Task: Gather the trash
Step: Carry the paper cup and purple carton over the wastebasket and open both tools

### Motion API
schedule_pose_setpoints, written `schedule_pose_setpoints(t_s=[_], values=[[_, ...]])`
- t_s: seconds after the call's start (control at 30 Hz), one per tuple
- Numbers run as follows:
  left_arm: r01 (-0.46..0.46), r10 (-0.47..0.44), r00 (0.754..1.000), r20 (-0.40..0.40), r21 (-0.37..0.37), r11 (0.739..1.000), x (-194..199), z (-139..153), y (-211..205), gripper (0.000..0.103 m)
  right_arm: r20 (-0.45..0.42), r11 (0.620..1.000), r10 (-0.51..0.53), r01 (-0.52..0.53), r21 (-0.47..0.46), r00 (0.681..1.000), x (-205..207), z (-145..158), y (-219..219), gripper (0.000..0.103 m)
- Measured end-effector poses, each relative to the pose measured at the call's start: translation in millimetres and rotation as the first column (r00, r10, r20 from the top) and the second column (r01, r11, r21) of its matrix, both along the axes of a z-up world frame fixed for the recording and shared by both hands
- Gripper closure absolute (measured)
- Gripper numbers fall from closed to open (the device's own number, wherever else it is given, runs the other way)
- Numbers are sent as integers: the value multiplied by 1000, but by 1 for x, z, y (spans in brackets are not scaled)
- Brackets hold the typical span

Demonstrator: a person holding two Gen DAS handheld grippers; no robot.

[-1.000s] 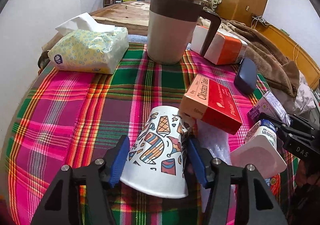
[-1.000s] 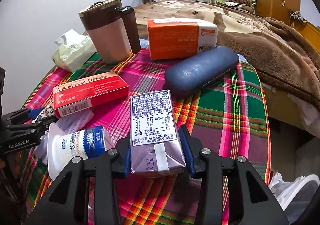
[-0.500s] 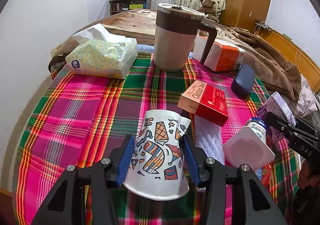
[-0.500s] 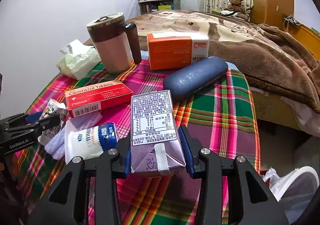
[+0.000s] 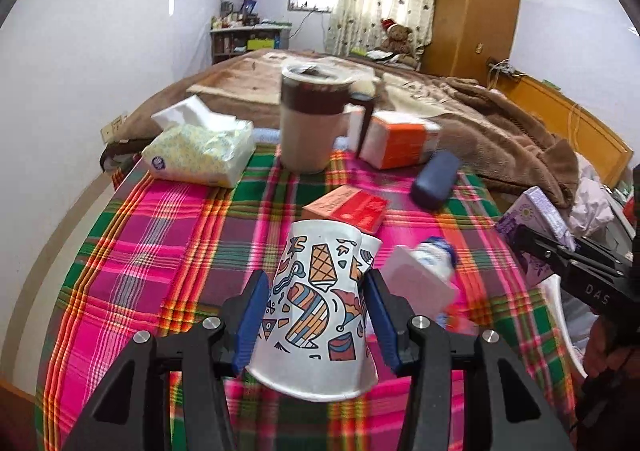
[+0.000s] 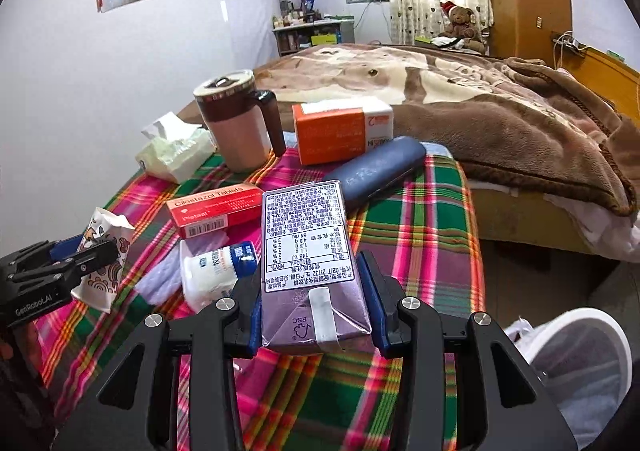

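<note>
Your left gripper (image 5: 316,303) is clamping a patterned paper cup (image 5: 316,307); your right gripper (image 6: 310,291) is clamping a purple drink carton (image 6: 308,251), both above the plaid bench (image 5: 160,231)

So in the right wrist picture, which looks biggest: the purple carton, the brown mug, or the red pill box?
Largest to smallest, as they look:
1. Purple carton, though it sits right at the camera, so nearness inflates it.
2. Brown mug.
3. Red pill box.
The mug and pill box look close in size; that order is unsure.
</note>
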State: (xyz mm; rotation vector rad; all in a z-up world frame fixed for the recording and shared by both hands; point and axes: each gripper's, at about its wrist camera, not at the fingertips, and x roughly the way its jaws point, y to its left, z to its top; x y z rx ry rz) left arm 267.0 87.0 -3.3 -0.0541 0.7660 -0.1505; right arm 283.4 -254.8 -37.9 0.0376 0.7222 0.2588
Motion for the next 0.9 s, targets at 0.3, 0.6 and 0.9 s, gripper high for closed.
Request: schedule_pose_setpoints(t_s=[0.3, 0.6, 0.9], values=[[77, -75, 994, 78, -18, 997, -37, 32, -36, 53, 61, 998, -51, 50, 28, 997, -36, 21, -28, 61], [178, -175, 976, 127, -17, 984, -68, 51, -81, 53, 99, 994, -110, 108, 32, 989, -65, 33, -55, 61], [284, -279, 950, 137, -19, 959, -88, 52, -135, 53, 109, 976, -217, 213, 46, 970, -91, 33, -96, 61]])
